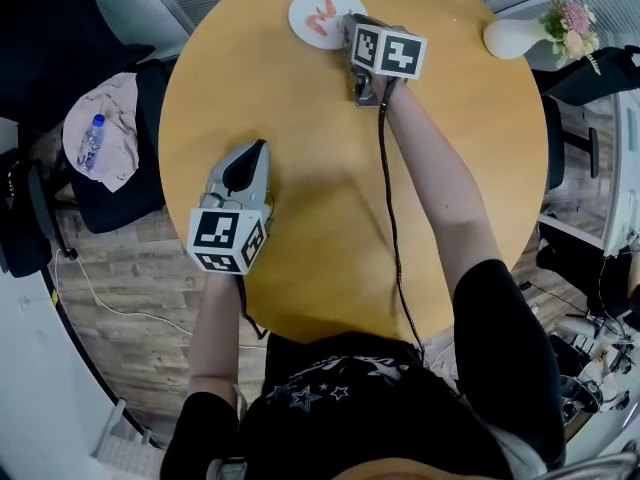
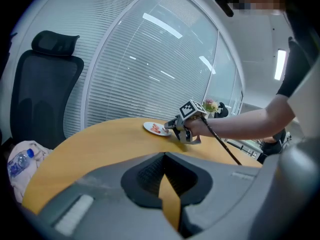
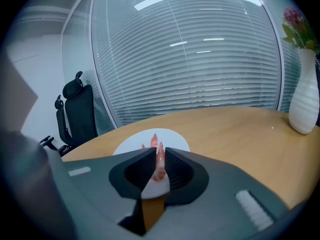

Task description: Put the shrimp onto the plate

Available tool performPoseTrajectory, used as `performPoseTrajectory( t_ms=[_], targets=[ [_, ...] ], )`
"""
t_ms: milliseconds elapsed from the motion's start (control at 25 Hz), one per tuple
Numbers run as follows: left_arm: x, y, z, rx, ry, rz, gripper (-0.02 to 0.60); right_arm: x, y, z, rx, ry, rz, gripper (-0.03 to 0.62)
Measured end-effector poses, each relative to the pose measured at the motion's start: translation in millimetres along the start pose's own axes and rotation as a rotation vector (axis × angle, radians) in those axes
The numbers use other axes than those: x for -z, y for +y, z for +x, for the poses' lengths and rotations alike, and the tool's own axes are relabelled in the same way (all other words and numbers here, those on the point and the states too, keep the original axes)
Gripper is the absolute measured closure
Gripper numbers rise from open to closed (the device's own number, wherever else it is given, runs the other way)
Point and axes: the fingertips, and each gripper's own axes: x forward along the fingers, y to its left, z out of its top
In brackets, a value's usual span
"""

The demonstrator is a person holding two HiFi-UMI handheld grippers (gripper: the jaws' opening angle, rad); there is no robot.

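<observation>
A white plate (image 1: 303, 6) lies at the far side of the round wooden table (image 1: 330, 218), with orange shrimp (image 1: 322, 15) on it. My right gripper (image 1: 348, 24) reaches over the plate's right rim. In the right gripper view its jaws (image 3: 159, 153) stand narrow, shut on one shrimp (image 3: 160, 163) just above the plate (image 3: 172, 140); another shrimp (image 3: 143, 145) lies to the left on it. My left gripper (image 1: 262, 150) rests low over the table's near left, shut with nothing in it (image 2: 165, 157). From there the right gripper (image 2: 172, 126) and the plate (image 2: 150, 127) show far ahead.
A white vase with pink flowers (image 1: 515, 36) stands at the table's far right edge (image 3: 304, 101). A cable (image 1: 392, 218) runs from the right gripper along the arm. A black chair holding a cloth and a water bottle (image 1: 90, 143) stands left of the table.
</observation>
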Motion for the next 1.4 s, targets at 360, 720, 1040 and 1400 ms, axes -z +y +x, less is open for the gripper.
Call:
performPoseTrajectory(
  t_ms=[360,720,1040,1400],
  targets=[
    [9,-14,7,0.023,0.012,-0.014,0.580,4,3,8,0.020,0.115,-0.091,0.536],
    [11,-22,7,0.034,0.016,-0.019,0.580,4,3,6,0.023,0.128,-0.108,0.519],
    [8,-19,1,0.022,0.010,-0.020,0.580,5,3,0,0.020,0.129,-0.095,0.517],
    [-2,-20,-14,0.001,-0.011,-0.013,0.580,1,11,-26,-0.002,0.105,-0.089,0.517]
  ],
)
